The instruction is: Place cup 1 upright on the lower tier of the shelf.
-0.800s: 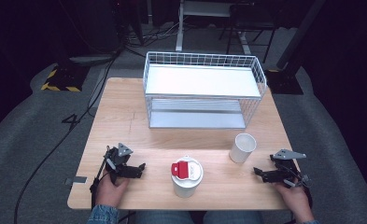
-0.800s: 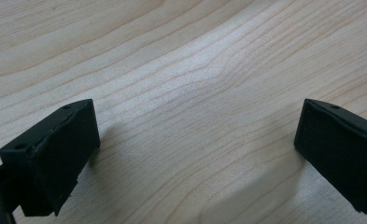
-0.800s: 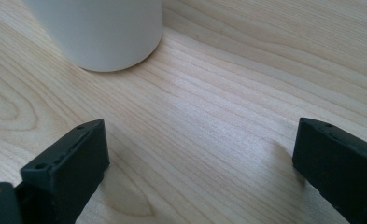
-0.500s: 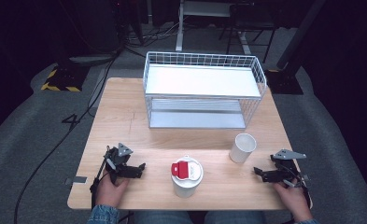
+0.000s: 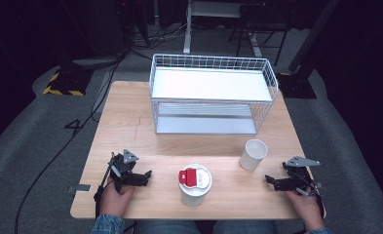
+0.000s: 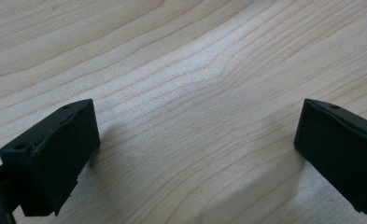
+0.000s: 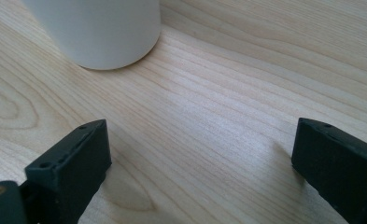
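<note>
A white tub with a red and white lid point(image 5: 194, 181) stands near the table's front edge, in the middle. To its right and a little farther back stands an open white paper cup point(image 5: 253, 154). My left gripper point(image 5: 147, 176) rests low over the wood at the front left, jaws wide apart with only bare table between them point(image 6: 195, 140). My right gripper point(image 5: 269, 181) sits at the front right, open, its jaws pointing toward the tub. In the right gripper view the base of a white container point(image 7: 97, 28) stands just beyond the gripper point(image 7: 200, 158).
A white wire basket shelf point(image 5: 213, 92) with two levels takes up the back half of the wooden table point(image 5: 130, 126). A cable point(image 5: 57, 161) trails from the left gripper off the table's left side onto the grey floor.
</note>
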`<state>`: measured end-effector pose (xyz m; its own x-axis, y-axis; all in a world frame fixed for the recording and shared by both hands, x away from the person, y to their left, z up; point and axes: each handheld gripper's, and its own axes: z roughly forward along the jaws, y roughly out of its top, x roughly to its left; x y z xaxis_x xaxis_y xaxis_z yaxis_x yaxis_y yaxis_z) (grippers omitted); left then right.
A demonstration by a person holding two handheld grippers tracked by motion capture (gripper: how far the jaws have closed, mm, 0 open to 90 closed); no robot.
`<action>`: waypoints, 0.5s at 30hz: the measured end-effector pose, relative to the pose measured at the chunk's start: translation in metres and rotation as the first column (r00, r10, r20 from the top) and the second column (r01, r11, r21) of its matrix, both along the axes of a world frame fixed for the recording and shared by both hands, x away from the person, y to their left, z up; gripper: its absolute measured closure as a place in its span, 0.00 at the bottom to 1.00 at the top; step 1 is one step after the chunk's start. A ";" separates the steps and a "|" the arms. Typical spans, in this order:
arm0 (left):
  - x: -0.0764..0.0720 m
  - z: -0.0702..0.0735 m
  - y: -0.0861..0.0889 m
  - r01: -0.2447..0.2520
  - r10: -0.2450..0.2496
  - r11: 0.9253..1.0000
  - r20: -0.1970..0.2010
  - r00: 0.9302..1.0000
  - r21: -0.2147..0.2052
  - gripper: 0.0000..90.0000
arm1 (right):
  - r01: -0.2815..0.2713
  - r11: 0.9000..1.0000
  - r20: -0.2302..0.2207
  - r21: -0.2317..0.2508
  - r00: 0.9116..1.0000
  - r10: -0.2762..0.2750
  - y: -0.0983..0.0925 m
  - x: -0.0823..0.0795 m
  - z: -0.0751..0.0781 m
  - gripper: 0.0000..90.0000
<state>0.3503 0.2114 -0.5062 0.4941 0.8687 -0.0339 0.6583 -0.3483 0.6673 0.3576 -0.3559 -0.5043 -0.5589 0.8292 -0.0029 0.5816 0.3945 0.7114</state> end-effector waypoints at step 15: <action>0.000 0.000 0.000 -0.001 0.001 1.000 0.000 1.000 -0.001 0.01 | -0.026 1.000 0.019 0.015 0.999 0.026 0.000 -0.008 0.015 0.07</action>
